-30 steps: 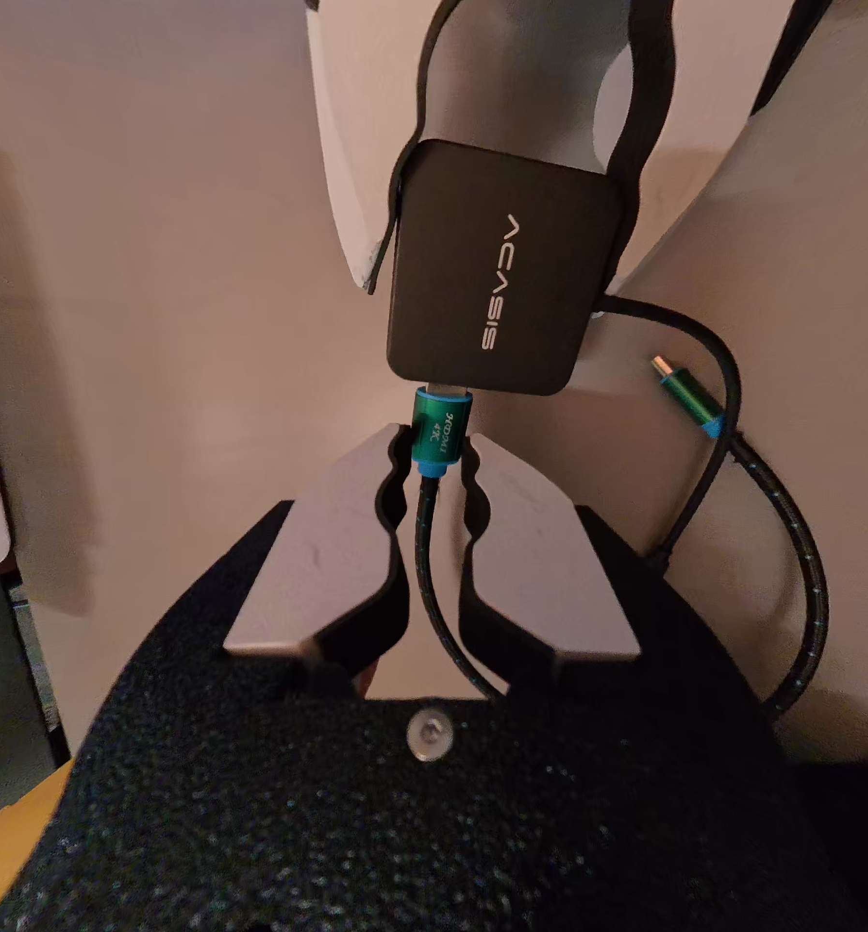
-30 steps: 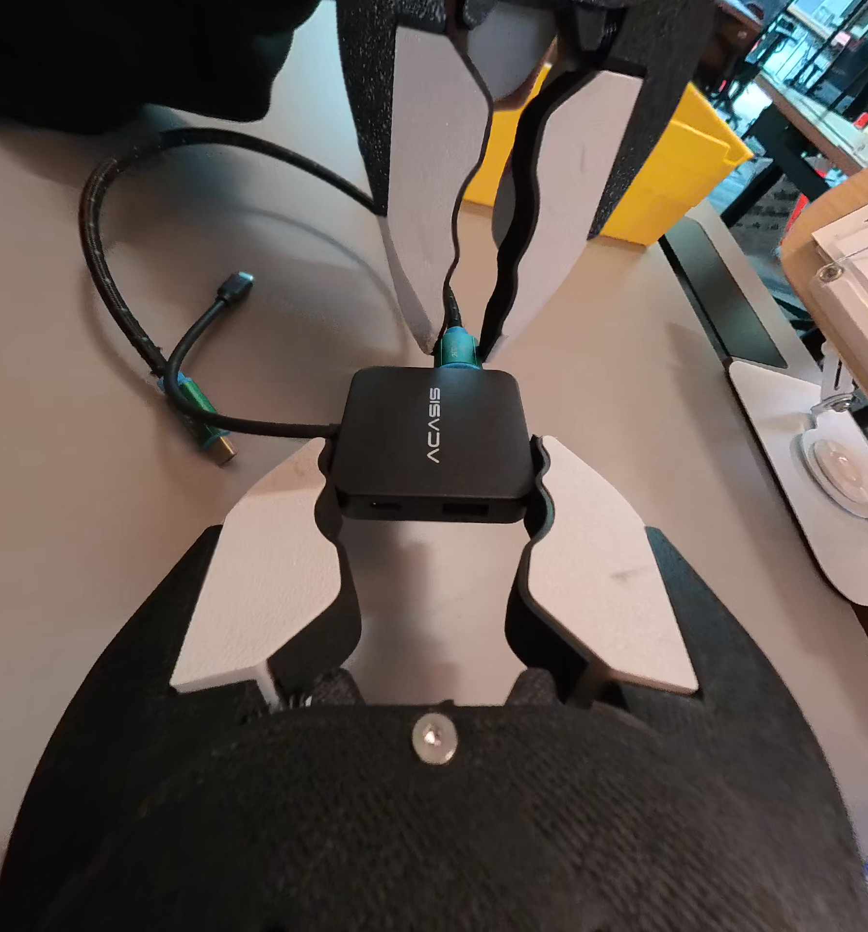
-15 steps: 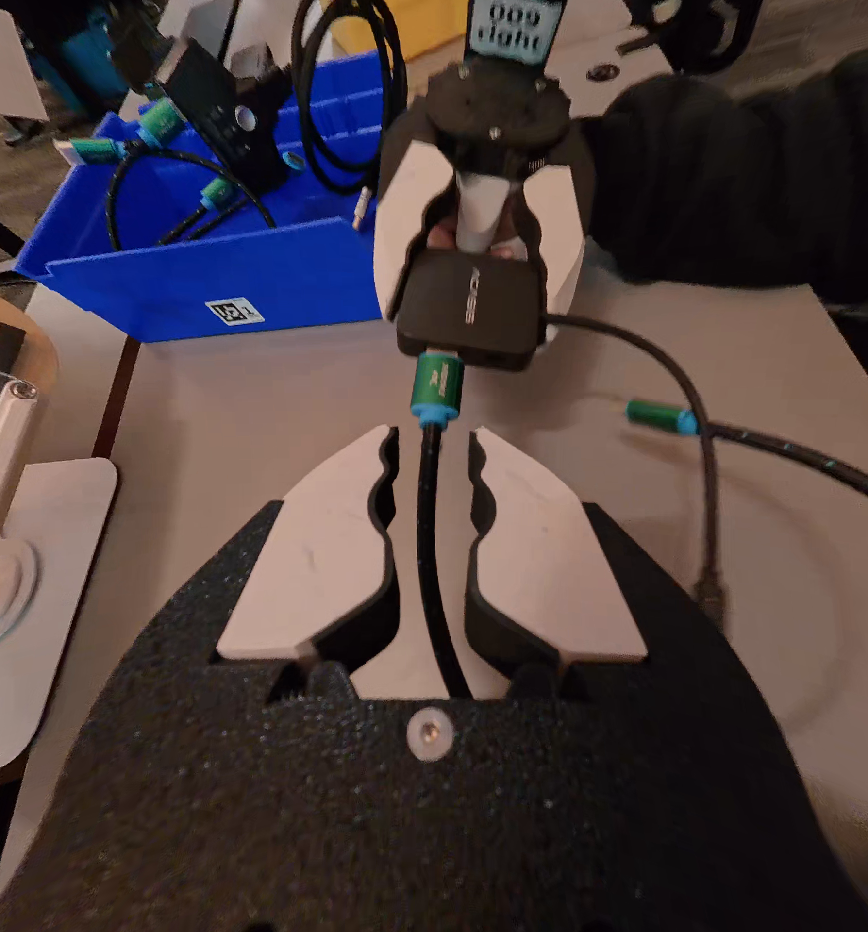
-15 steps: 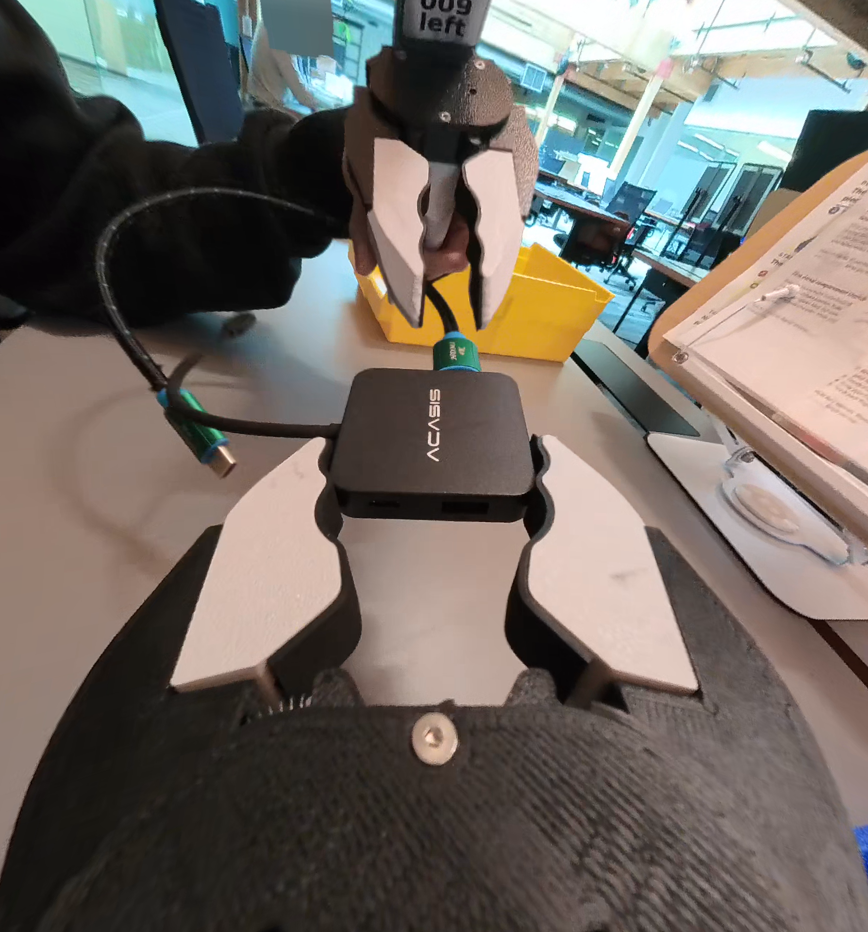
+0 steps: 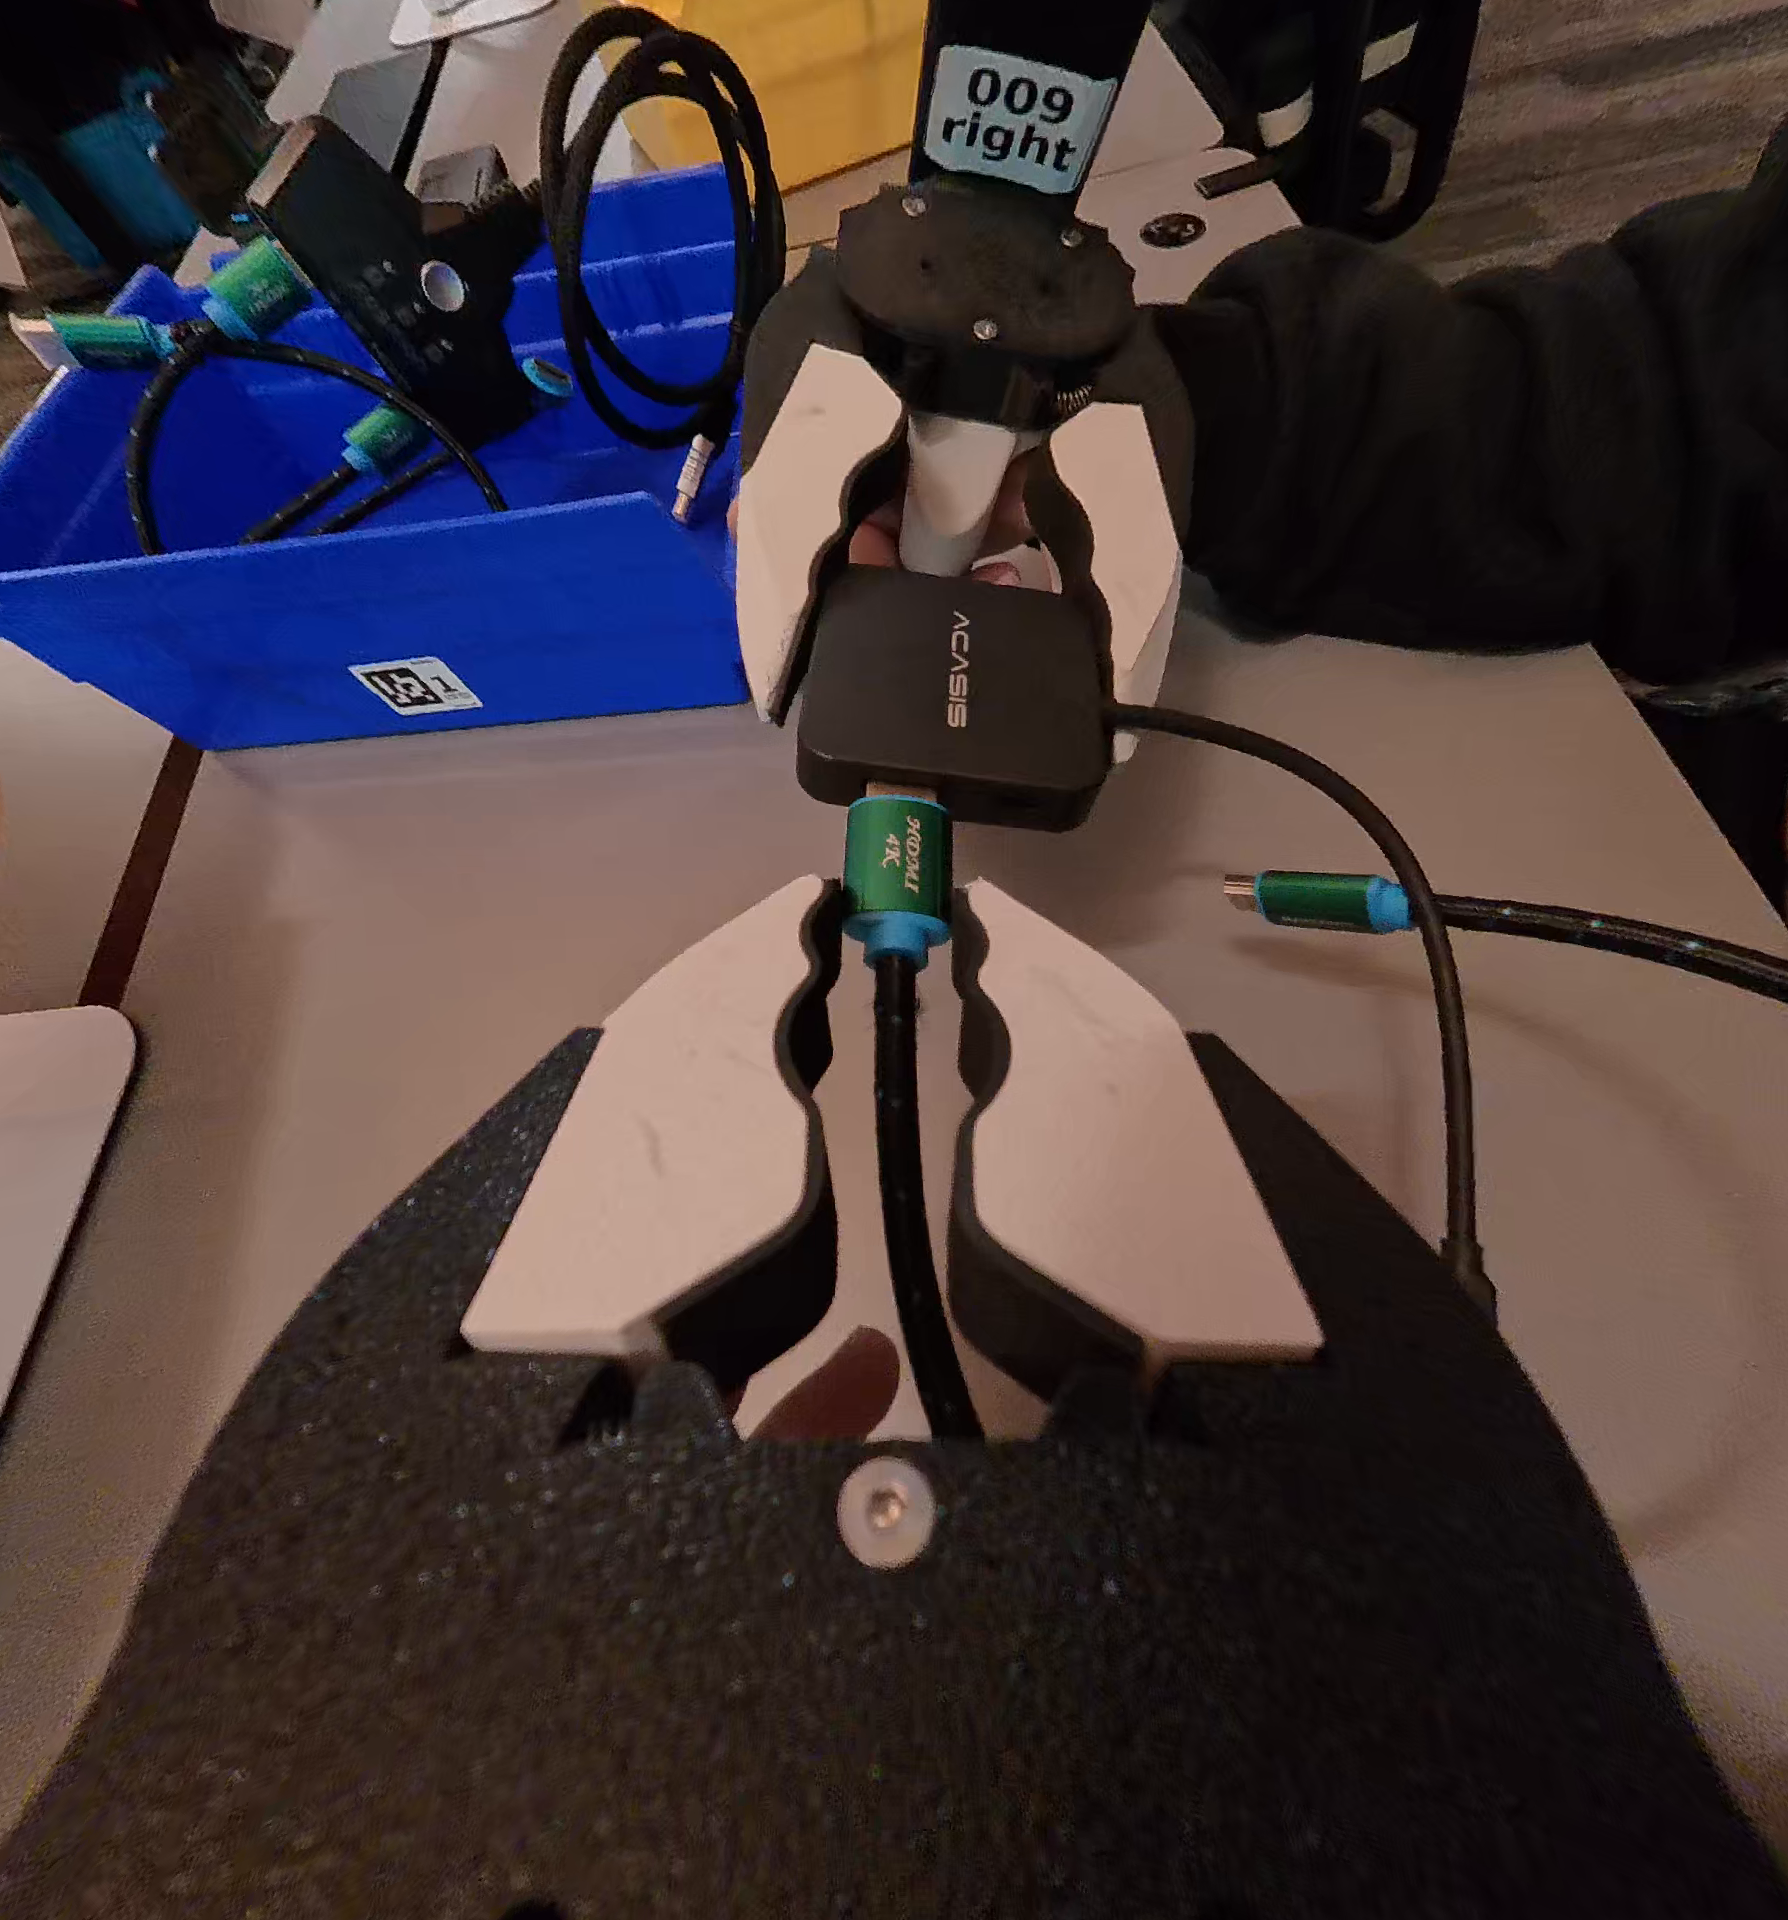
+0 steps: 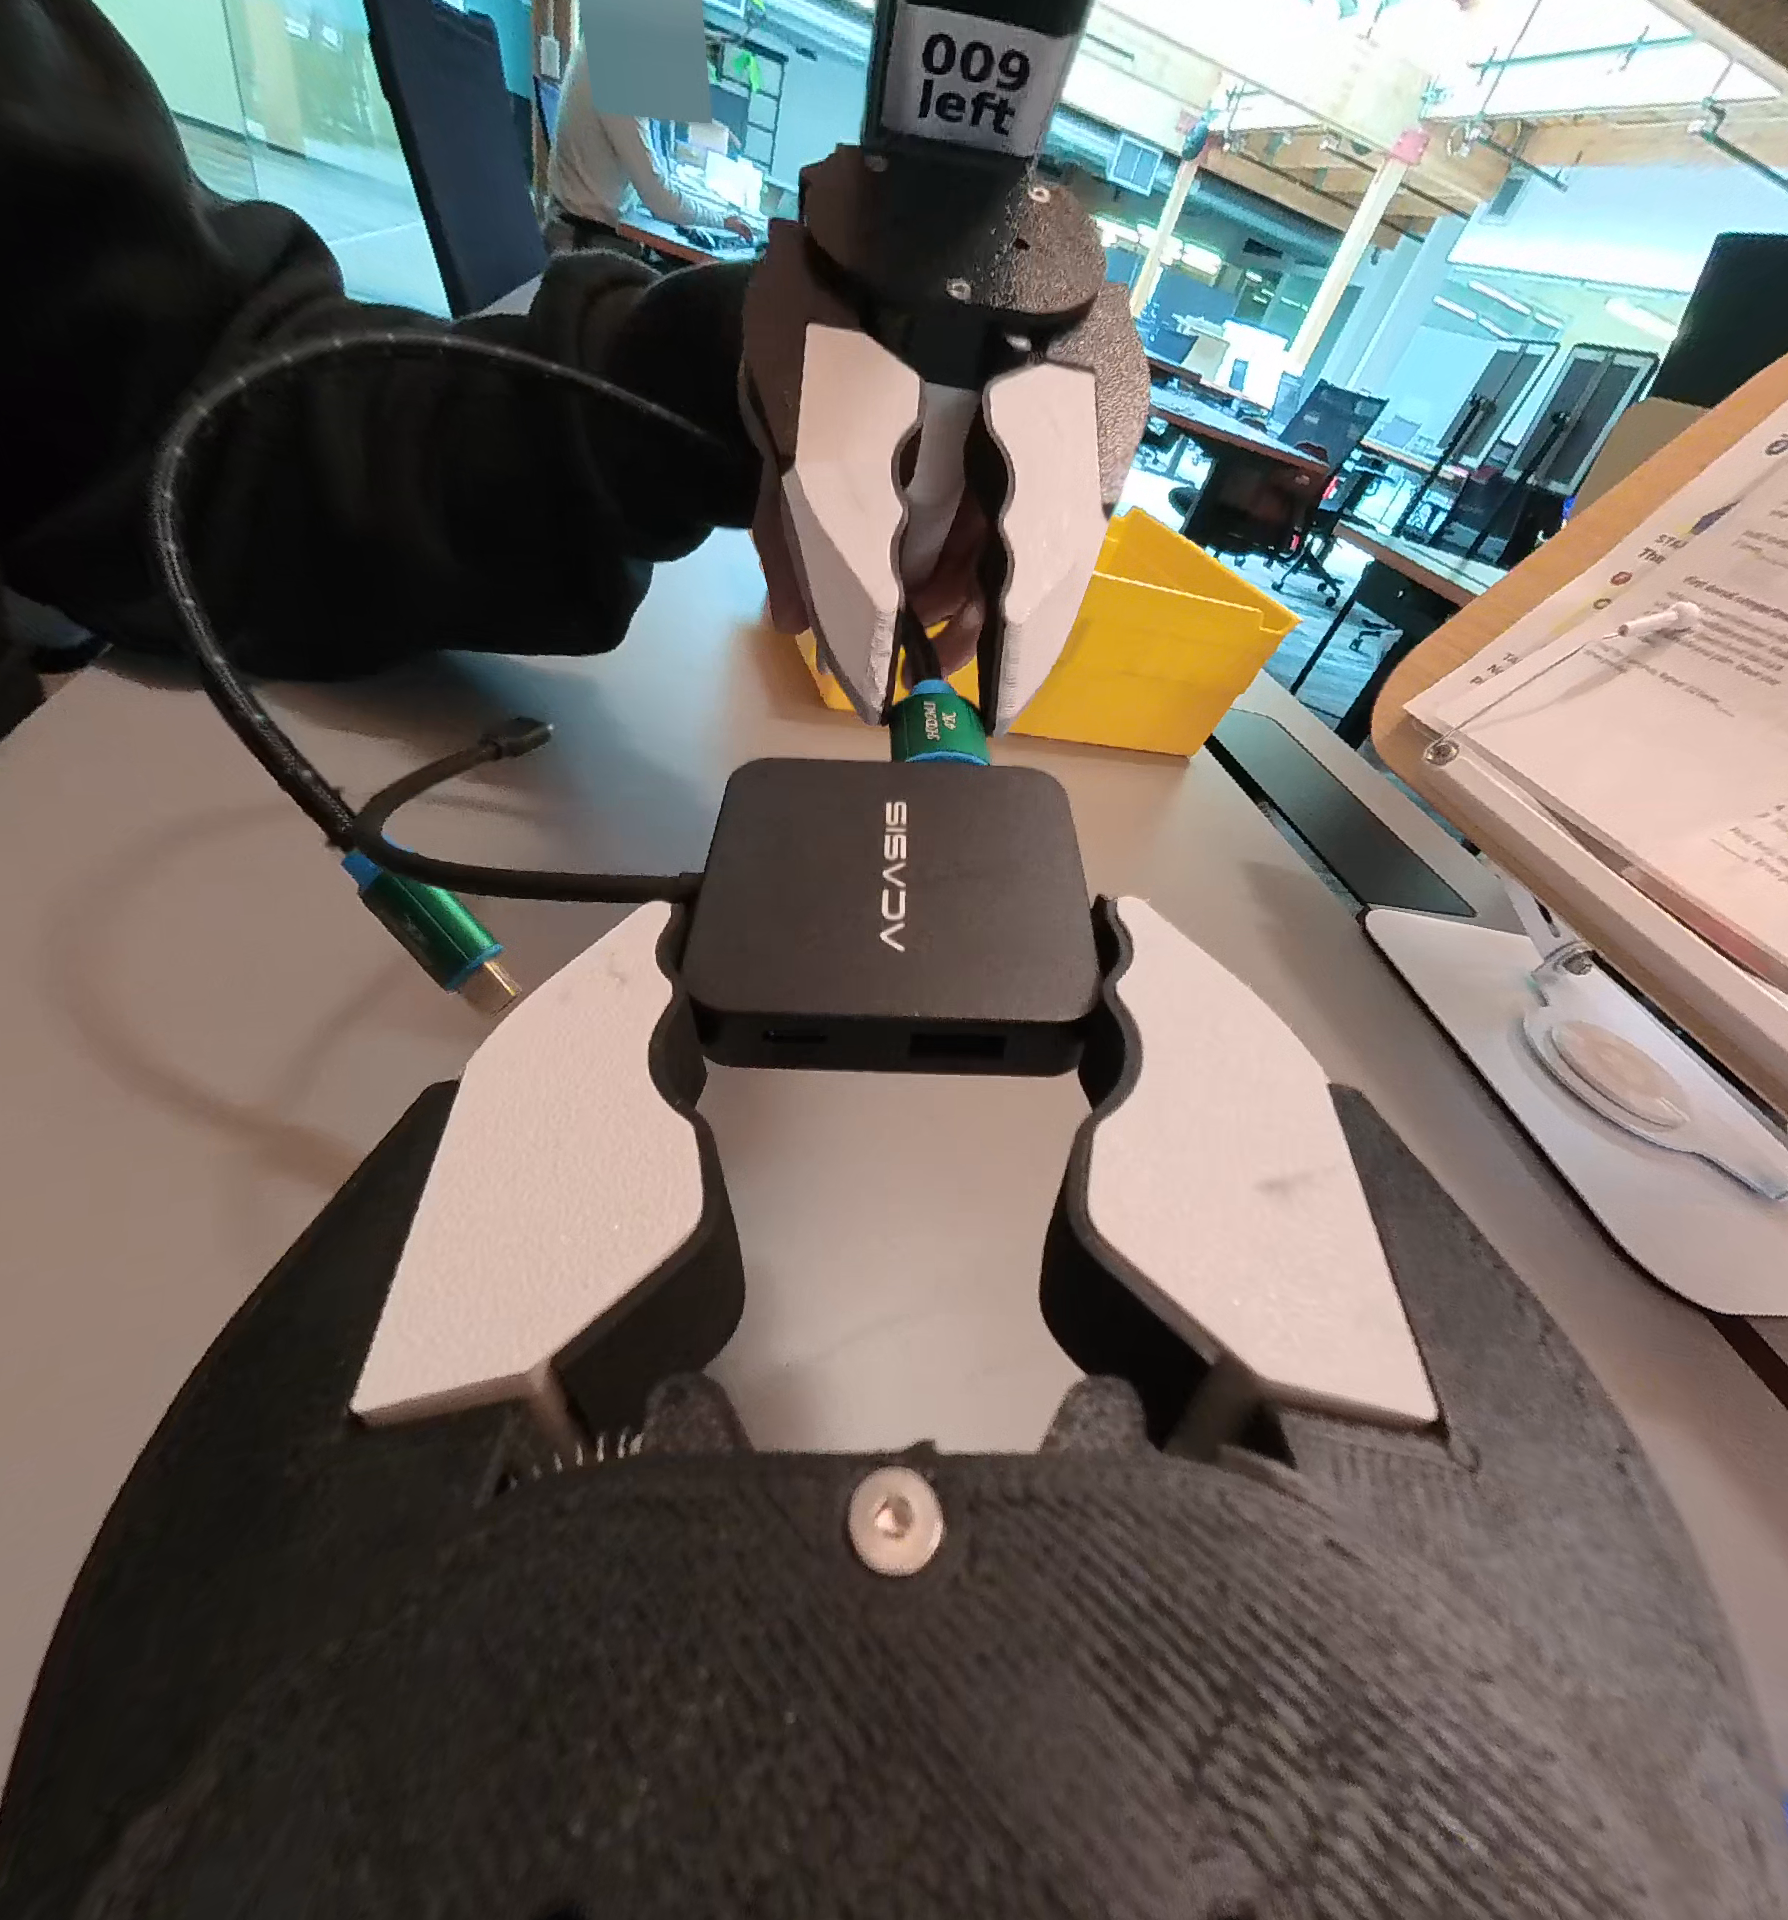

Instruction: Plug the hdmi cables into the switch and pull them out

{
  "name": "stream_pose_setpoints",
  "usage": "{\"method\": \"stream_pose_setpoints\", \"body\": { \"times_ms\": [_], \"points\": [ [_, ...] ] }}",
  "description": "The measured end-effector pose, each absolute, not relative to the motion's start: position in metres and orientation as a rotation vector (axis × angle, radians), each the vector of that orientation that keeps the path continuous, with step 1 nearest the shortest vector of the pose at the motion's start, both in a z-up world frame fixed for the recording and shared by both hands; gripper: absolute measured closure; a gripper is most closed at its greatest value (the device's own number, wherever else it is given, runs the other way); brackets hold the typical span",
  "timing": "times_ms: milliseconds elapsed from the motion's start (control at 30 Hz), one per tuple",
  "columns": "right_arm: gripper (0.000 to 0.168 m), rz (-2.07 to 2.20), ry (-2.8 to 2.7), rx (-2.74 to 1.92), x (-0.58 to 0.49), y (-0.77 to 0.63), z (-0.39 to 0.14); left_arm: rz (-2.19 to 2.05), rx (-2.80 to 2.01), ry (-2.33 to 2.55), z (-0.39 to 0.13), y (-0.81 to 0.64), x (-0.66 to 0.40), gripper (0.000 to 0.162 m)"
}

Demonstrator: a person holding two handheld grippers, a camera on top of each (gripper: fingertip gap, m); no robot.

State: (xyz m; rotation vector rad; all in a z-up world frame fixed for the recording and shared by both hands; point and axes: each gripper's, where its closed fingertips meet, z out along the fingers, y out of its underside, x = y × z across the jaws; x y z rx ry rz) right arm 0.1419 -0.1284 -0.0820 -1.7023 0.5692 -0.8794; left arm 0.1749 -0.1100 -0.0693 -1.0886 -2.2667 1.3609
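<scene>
The black switch (image 6: 890,894) is clamped by its two sides in my right gripper (image 6: 890,920), just above the table. A green HDMI plug (image 5: 895,873) with a blue collar sits in the switch's (image 5: 952,707) far port, a strip of metal showing. My left gripper (image 5: 895,896) is closed on the plug's rear end, its black cable running back between the fingers. From the right wrist view the left gripper (image 6: 937,717) comes down onto the plug (image 6: 940,732). The cable's second green plug (image 5: 1316,902) lies loose on the table.
The switch's thin pigtail cable (image 5: 1451,1091) curves over the table. A blue bin (image 5: 350,623) with cables and a black box stands behind the switch. A yellow bin (image 6: 1160,665) and a tilted document stand (image 6: 1648,748) are on the other side. Dark sleeves hold both grippers.
Both grippers have tilted from looking down at the table to more level. My left gripper slid back along the cable, then came forward and narrowed onto the plug. The right keeps the switch.
</scene>
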Motion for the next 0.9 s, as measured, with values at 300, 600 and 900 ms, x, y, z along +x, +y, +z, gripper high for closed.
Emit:
{"method": "stream_pose_setpoints", "body": {
  "times_ms": [300, 600, 900],
  "points": [
    [0.095, -0.881, 0.573, -1.677, 0.141, -0.131, -0.079, 1.342, -1.175, -2.324, -0.075, -0.109, 0.181, 0.151],
    [0.095, -0.858, 0.607, -1.734, 0.148, -0.126, -0.094, 1.226, -1.313, -2.475, -0.088, -0.108, 0.188, 0.152],
    [0.095, -0.869, 0.599, -1.744, 0.151, -0.127, -0.099, 1.193, -1.304, -2.499, -0.095, -0.108, 0.19, 0.152]
  ]
}}
